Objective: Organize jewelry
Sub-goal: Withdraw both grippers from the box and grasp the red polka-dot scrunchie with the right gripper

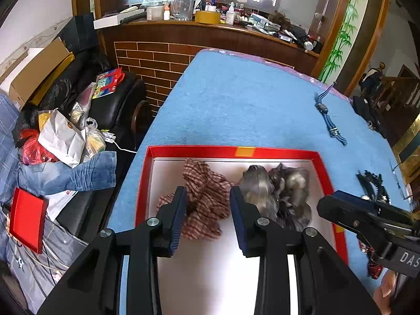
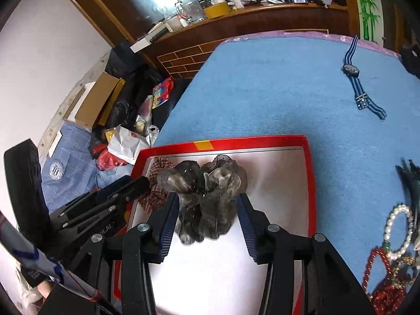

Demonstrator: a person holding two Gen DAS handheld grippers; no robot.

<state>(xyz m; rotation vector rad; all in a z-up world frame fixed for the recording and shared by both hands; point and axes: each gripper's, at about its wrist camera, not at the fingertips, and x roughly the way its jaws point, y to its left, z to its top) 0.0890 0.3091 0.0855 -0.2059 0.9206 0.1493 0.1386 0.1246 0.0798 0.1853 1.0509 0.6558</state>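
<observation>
A red box (image 1: pixel 231 151) (image 2: pixel 262 140) with a white inside lies on the blue table cover. In it are a checked red-and-white scrunchie (image 1: pixel 207 199) (image 2: pixel 155 183) at the left and a grey fluffy hair piece (image 1: pixel 278 191) (image 2: pixel 210 194) at the right. My left gripper (image 1: pixel 208 207) is open over the scrunchie, one finger on each side. My right gripper (image 2: pixel 207 212) is open around the grey hair piece; it also shows in the left wrist view (image 1: pixel 362 215).
A blue striped watch (image 1: pixel 328 115) (image 2: pixel 359 86) lies on the far right of the cover (image 1: pixel 236 105). A black hair claw (image 1: pixel 372 183), a pearl bracelet (image 2: pixel 399 231) and red beads (image 2: pixel 383 283) lie right of the box. A cluttered sofa (image 1: pixel 78 120) is left of the table.
</observation>
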